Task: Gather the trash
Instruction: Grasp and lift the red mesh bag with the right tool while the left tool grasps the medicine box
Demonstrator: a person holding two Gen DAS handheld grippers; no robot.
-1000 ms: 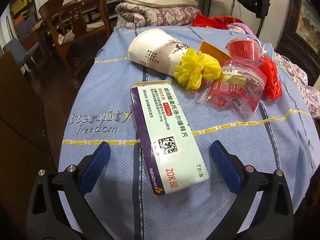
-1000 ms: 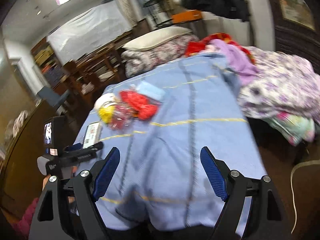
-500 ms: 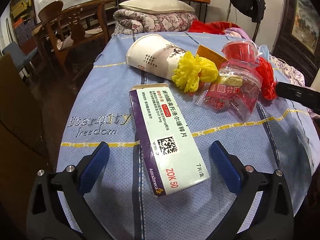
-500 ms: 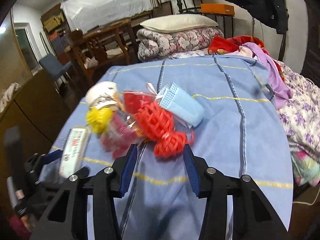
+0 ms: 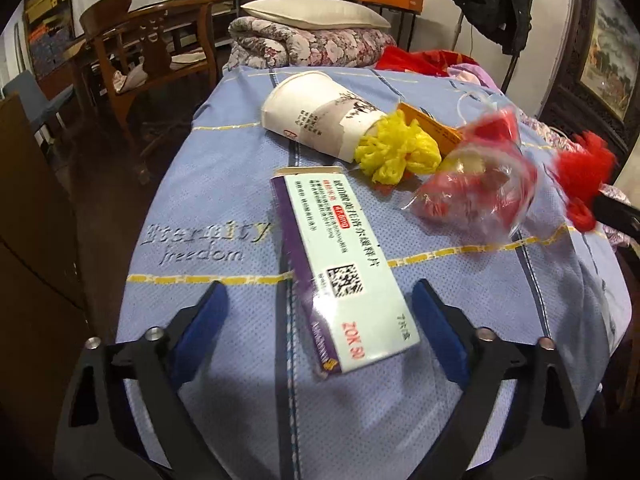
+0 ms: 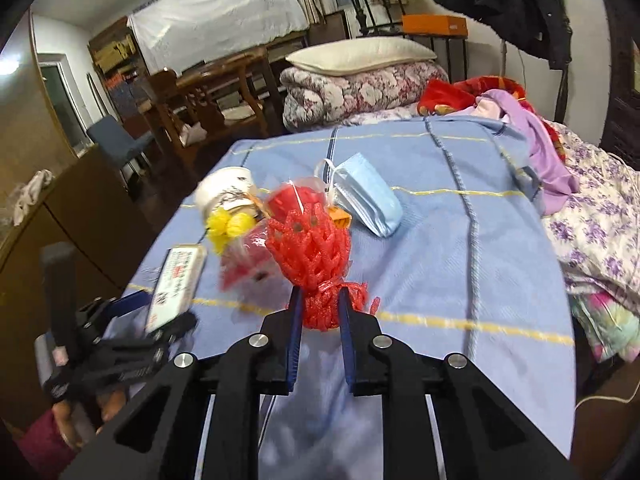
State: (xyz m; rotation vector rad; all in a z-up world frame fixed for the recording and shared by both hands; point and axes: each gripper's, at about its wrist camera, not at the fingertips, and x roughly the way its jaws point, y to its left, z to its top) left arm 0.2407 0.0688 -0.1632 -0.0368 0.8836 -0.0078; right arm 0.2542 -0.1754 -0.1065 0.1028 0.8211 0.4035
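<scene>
- Right gripper (image 6: 319,305) clenched on red foam net (image 6: 308,248) above the blue bedspread (image 6: 440,248).
- Left gripper (image 5: 320,312) spread, just been narrowing, straddling medicine box (image 5: 344,268) untouched; "ZOK 50" printed.
- "Eternity freedom" stitched on bedspread.

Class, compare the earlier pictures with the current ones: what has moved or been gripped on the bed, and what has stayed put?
The right gripper came in toward the trash pile and its jaws have just closed on the red foam net. The left gripper, open, has just narrowed slightly around the medicine box, not pressing it. Paper cup, yellow foam net and face mask stayed put.
</scene>
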